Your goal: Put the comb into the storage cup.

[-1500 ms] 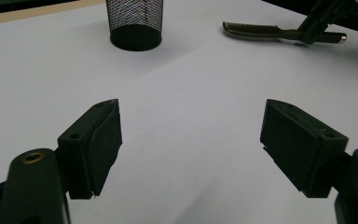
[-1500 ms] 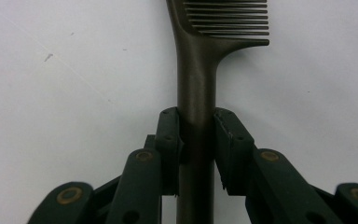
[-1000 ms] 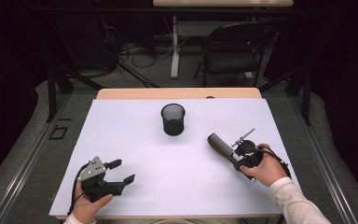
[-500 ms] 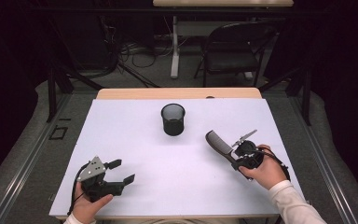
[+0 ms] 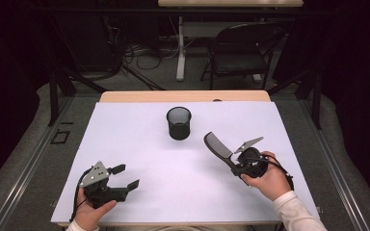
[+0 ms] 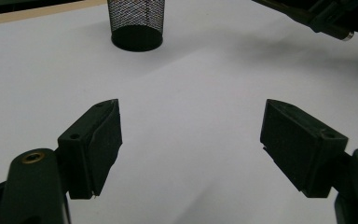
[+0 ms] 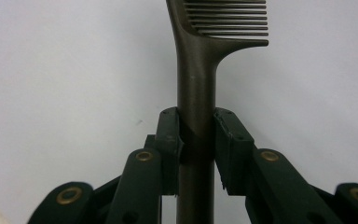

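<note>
1. High view, far left: left gripper [image 5: 125, 177] low on the white table [image 5: 125, 134], held in a hand [image 5: 92, 211], grey plate on top, jaws spread wide, nothing between them.
2. Left gripper view: both black pads stand far apart over bare white surface; no readable writing on them.
3. Centre: black mesh cup [image 5: 179, 123] stands upright toward the far edge, well apart from both grippers; also seen at the top of the left gripper view [image 6: 136, 23]. No label legible.
4. Right of centre: comb [image 5: 218, 147], dark grey-brown, one piece, thick rounded handle, fine straight teeth along one side. Head points up-left toward the cup, not touching it.
5. Right: right gripper [image 5: 235, 166], in a hand [image 5: 270, 180], clamped narrow on the comb handle.
6. Right gripper view: pads [image 7: 168, 140] press both sides of the handle [image 7: 195, 93]; teeth run toward the right. No brand or text visible.
</note>
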`<action>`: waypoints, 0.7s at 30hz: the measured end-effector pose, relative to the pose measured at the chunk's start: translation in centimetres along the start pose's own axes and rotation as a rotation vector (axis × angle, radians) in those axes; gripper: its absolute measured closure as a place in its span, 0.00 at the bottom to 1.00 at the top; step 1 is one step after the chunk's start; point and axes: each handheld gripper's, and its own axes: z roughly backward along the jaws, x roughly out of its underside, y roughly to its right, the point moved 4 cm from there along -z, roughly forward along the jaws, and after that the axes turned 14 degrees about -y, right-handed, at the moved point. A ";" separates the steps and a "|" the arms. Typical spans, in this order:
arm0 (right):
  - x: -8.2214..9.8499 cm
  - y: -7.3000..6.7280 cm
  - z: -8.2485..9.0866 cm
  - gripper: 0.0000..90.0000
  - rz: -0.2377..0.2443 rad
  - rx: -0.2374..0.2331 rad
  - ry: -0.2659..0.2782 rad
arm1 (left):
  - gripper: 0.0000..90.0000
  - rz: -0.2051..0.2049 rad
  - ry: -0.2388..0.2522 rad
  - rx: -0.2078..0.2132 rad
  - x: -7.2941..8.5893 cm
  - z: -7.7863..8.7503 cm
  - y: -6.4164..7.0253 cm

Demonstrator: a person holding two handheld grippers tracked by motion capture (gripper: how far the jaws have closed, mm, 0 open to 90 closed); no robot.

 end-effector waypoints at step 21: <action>-2.9 -3.0 -0.1 0.81 0.036 -0.069 0.163 | 0.23 0.013 0.002 0.002 0.1 0.0 -0.1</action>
